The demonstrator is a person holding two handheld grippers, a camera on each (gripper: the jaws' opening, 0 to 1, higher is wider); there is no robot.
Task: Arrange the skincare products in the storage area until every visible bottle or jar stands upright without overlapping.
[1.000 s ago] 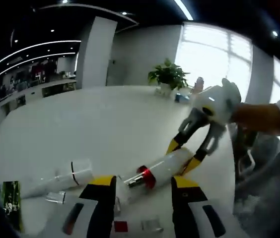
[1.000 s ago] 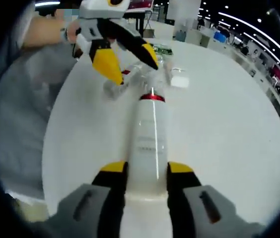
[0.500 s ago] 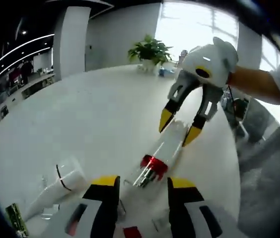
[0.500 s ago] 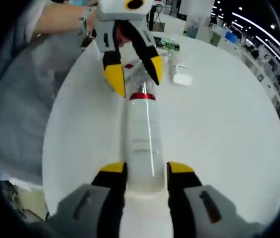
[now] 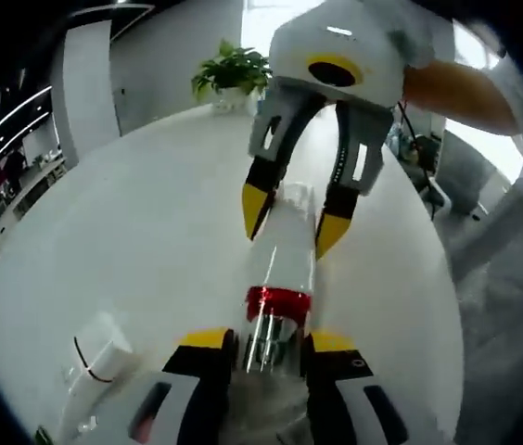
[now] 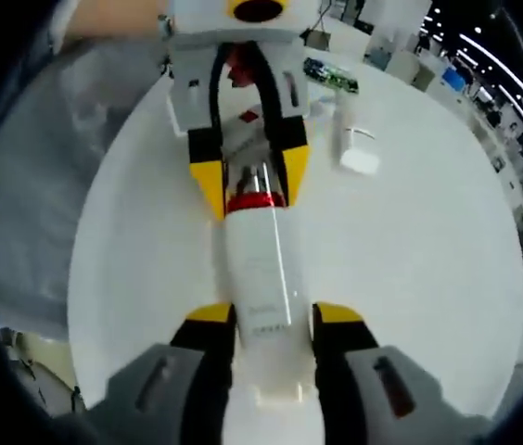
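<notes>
I see one long white bottle [image 5: 280,258] with a red ring [image 5: 277,302] near its neck. Past the ring, its top end is clear like glass, and I cannot tell what is inside. The bottle is not standing up. It is held between my two grippers, one at each end, above the table.

My right gripper [image 6: 273,320] has its jaws closed on the wide white end of the bottle. In the left gripper view I see that same gripper [image 5: 289,221] coming from the far side, its yellow tips on both sides of the white part.

My left gripper [image 5: 263,345] has its jaws snug around the clear end, just below the red ring. In the right gripper view it [image 6: 250,185] sits at the far end of the bottle, its yellow tips right by the ring.

A second white bottle with a black line [image 5: 93,360] lies on its side on the table, near the left gripper. A white box [image 6: 358,156] and a green and black pack [image 6: 330,76] lie farther off.

The table [image 5: 141,232] is big, round and white. A green plant [image 5: 232,69] sits at its far edge, near a bright window. The room behind looks like an office with long ceiling lights.
</notes>
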